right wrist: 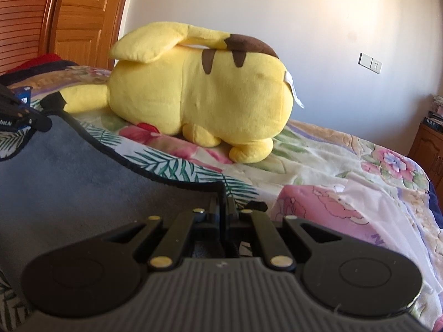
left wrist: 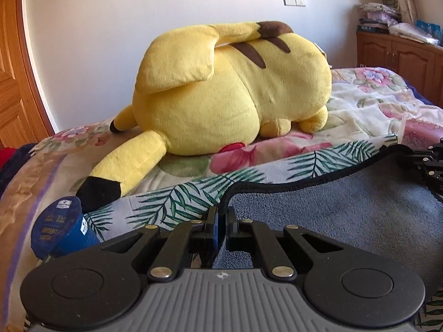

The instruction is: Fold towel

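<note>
The towel (left wrist: 346, 210) is grey on one side with a black hem and has a palm-leaf print (left wrist: 177, 196) on the other. It lies on the bed, its grey side folded over the print. My left gripper (left wrist: 221, 210) is shut on the towel's left corner at the hem. My right gripper (right wrist: 223, 202) is shut on the towel (right wrist: 83, 182) at its right corner. The right gripper shows at the right edge of the left wrist view (left wrist: 432, 163), the left gripper at the left edge of the right wrist view (right wrist: 19, 116).
A big yellow plush toy (left wrist: 227, 88) lies on the floral bedspread (left wrist: 368, 108) just beyond the towel; it also shows in the right wrist view (right wrist: 199, 88). A dark blue tub (left wrist: 61, 229) sits at the left. A wooden cabinet (left wrist: 401, 58) stands far right, a wooden door (right wrist: 85, 13) left.
</note>
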`<state>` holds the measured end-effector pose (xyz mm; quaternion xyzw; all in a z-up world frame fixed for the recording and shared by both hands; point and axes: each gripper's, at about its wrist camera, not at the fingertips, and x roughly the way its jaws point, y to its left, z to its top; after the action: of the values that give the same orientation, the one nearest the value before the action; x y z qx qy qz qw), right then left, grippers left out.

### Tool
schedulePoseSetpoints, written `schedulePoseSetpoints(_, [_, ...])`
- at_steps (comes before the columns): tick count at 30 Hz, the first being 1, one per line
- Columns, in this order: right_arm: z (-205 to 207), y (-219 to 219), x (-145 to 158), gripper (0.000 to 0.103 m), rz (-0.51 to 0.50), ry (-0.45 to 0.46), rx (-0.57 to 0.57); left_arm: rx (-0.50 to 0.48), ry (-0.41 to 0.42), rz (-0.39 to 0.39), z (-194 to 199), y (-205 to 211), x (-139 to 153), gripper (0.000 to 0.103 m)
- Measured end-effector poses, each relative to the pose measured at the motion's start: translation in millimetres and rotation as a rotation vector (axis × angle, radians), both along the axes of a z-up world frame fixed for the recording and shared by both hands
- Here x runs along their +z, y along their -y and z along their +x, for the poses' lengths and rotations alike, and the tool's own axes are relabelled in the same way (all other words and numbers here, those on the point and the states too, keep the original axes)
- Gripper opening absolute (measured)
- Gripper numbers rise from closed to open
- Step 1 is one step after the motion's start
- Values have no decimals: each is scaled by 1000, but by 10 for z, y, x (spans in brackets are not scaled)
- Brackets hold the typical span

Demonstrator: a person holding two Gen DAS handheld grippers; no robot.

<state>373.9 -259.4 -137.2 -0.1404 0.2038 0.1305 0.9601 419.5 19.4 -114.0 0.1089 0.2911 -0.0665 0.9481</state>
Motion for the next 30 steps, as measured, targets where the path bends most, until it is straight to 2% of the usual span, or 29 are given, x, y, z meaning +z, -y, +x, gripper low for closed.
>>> schedulePoseSetpoints(4, [7, 3, -11, 6, 10, -24, -10, 7, -8, 0, -18, 24, -5, 0])
schedulePoseSetpoints(6, [-5, 9, 1, 12, 9, -29, -13, 9, -9, -1, -49, 31, 5, 8])
schedulePoseSetpoints(8, [-23, 20, 31, 12, 8, -31, -13, 5, -8, 8, -99, 47, 31, 9])
schedulePoseSetpoints(15, [-212, 94, 320, 12, 19, -32, -14, -5, -23, -14, -374, 90, 233, 12])
schedulePoseSetpoints(30, [-1083, 135, 1159, 12, 83, -9, 4, -39, 6, -28, -1215, 266, 1120, 12])
